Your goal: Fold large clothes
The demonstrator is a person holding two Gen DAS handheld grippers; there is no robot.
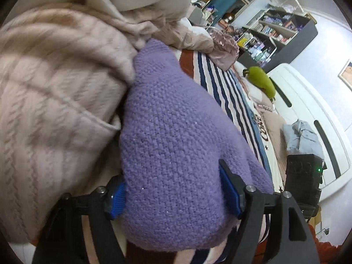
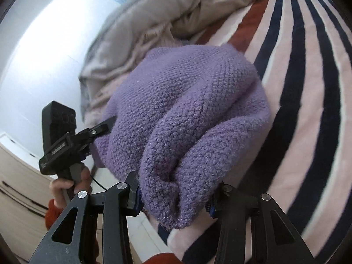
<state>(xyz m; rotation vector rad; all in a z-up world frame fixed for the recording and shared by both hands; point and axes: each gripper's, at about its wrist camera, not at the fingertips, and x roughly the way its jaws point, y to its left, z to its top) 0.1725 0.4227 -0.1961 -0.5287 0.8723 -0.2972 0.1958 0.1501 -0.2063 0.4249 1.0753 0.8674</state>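
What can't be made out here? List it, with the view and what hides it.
- Left wrist: the left gripper pads' contact, buried in the purple knit sweater.
- Right wrist: the right gripper fingertips, sunk into the sweater's folds.
- Left wrist: the bookshelf contents, too small.
- Both views: the sweater's sleeves and neckline, bunched out of sight.

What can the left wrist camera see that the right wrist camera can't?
Only the left wrist view shows the pink cable-knit sweater, the green plush toy, the bookshelf and the light blue garment.

Only the right wrist view shows the grey bedding, the person's hand holding the left gripper's handle, and the wooden floor.

Both show the purple sweater bunched on the striped blanket. The left gripper and the right gripper each have their fingers around a thick fold of it.
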